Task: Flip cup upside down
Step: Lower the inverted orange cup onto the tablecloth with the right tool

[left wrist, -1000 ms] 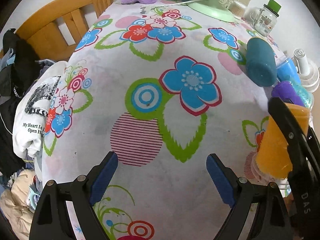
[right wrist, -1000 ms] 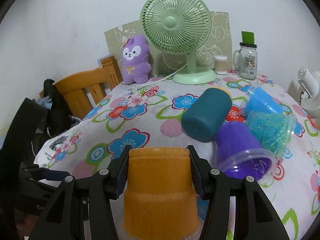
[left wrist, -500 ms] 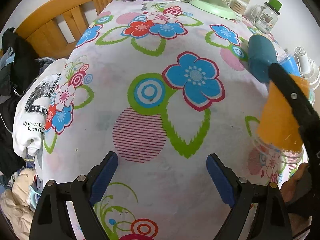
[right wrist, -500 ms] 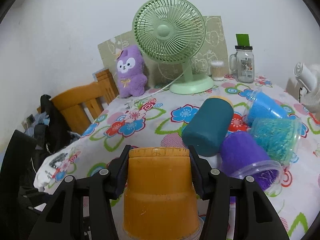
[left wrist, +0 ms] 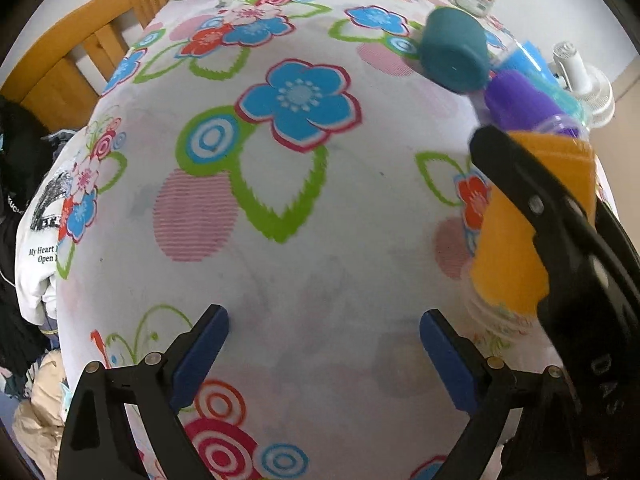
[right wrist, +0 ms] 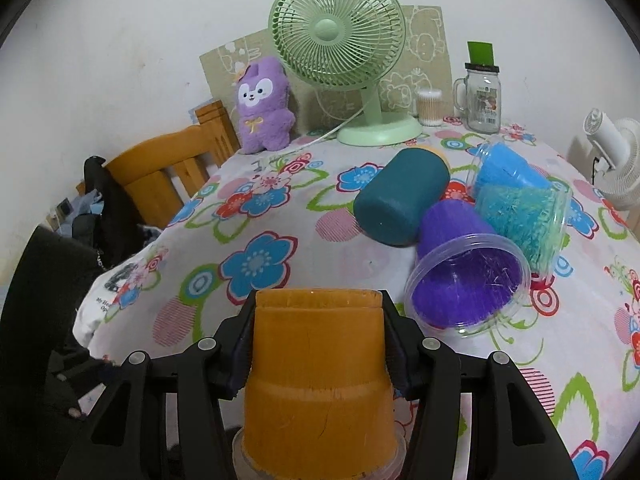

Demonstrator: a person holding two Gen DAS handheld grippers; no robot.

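My right gripper (right wrist: 318,340) is shut on an orange cup (right wrist: 318,380), held upside down with its base up and its clear rim down. The cup also shows in the left wrist view (left wrist: 524,232) at the right, low over the flowered tablecloth (left wrist: 304,216), with the right gripper's black arm across it. I cannot tell whether its rim touches the cloth. My left gripper (left wrist: 324,344) is open and empty over the near part of the table, left of the cup.
A dark teal cup (right wrist: 400,196), a purple cup (right wrist: 464,276), a turquoise cup (right wrist: 524,220) and a blue cup (right wrist: 504,168) lie on their sides at the right. A green fan (right wrist: 340,48), a purple plush (right wrist: 264,108) and a glass jar (right wrist: 482,100) stand at the back. A wooden chair (right wrist: 164,168) is at the left.
The right gripper rose with the orange cup, then came back down toward the cloth. The left gripper shifted a little and stayed open.
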